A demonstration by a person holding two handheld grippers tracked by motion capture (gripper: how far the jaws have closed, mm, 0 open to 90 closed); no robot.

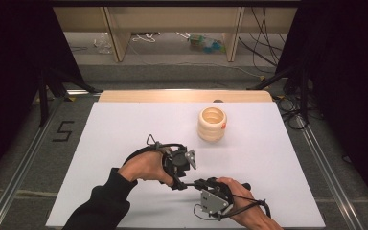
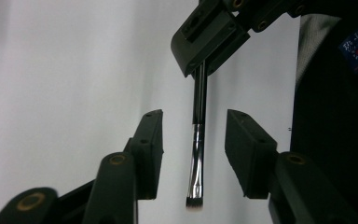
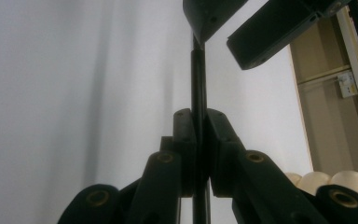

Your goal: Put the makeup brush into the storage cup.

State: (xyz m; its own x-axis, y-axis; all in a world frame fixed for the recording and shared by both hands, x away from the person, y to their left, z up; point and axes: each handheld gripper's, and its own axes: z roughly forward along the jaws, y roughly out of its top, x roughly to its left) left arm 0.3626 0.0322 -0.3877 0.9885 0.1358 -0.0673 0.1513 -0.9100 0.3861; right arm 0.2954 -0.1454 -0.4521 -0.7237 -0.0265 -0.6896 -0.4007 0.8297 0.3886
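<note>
Fingers first: we've got the right gripper (image 3: 200, 149) clamped tight on the black handle of a thin makeup brush (image 2: 196, 154), pads squeezing it from both sides. Our left gripper (image 2: 193, 154) has its jaws apart, roughly half spread, with the brush's shiny metal ferrule and short bristle tip hanging between them and touching neither pad. So the brush is carried by the right one alone, up off the white table (image 1: 124, 124), near the front edge between our two hands. From the high view, the left hand (image 1: 143, 167) and right hand (image 1: 239, 201) sit close together. Farther back, well apart from all that, stands a cream ribbed cup (image 1: 212, 124), upright and open on top.
</note>
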